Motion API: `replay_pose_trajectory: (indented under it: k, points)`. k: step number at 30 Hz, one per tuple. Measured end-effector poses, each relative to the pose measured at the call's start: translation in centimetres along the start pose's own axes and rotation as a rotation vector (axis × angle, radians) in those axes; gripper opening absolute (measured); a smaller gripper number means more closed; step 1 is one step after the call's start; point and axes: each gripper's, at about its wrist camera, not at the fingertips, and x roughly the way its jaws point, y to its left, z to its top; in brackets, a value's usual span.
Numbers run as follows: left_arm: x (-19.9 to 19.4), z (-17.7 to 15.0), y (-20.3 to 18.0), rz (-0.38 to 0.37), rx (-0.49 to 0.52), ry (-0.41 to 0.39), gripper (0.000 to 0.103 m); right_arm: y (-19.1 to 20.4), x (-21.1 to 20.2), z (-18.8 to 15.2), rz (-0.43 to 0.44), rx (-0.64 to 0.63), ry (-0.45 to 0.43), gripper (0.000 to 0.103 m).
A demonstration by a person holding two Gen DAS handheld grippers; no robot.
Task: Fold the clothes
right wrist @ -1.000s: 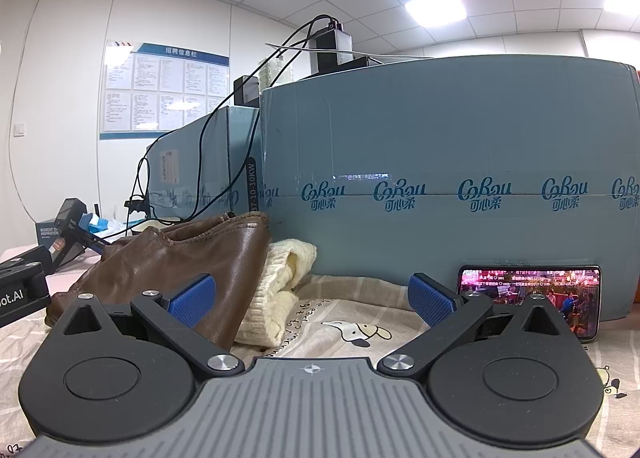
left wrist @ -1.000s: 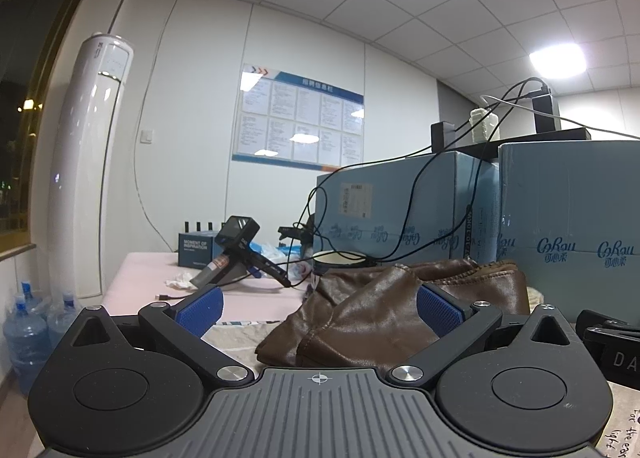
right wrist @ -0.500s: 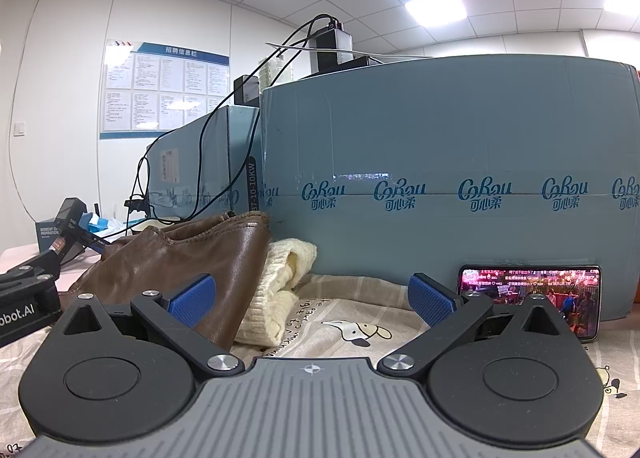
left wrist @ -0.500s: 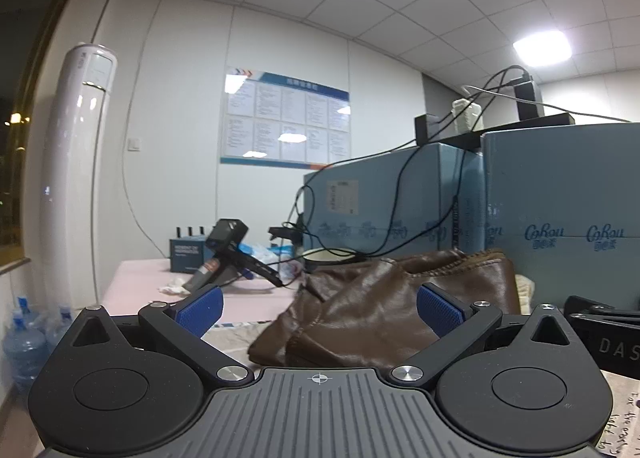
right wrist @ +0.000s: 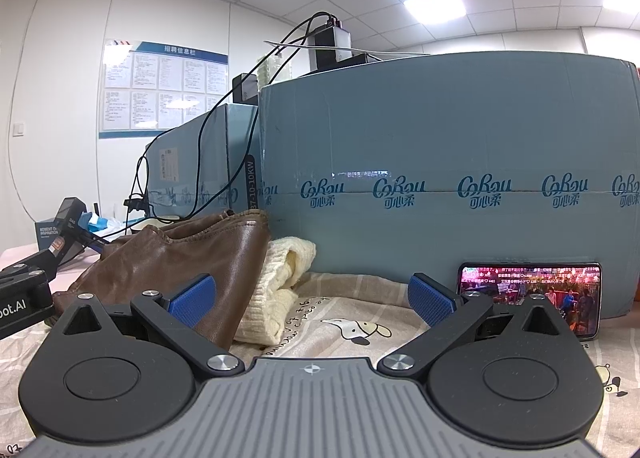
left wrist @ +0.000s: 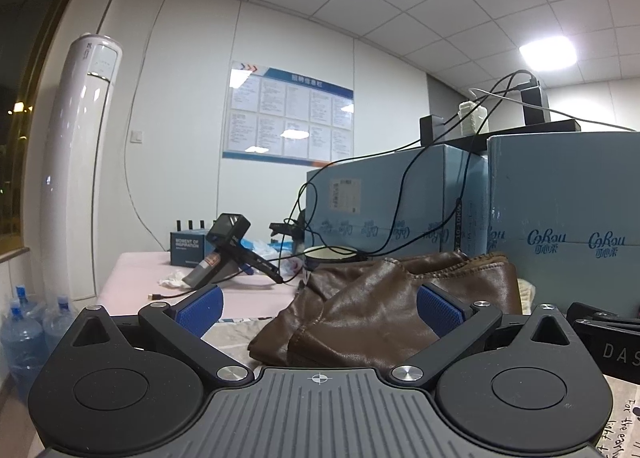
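Brown leather garment (left wrist: 384, 298) lies crumpled on the printed cloth (right wrist: 360, 322), dead ahead of the left gripper (left wrist: 318, 304), left of the right gripper (right wrist: 312, 296). Both jaws spread, empty. Left appears nearer; long axis indeterminate

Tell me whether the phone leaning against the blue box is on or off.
On. The phone stands on its long edge against the blue box, and its screen is lit with a colourful video and text.
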Motion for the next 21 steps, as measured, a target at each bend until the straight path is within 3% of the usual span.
replay_pose_trajectory:
  k: [21]
  points:
    - [0.00, -0.06, 0.17, -0.007, -0.008, 0.005, 0.103, -0.11, -0.18, -0.02, 0.001, 0.006, -0.007, 0.103]
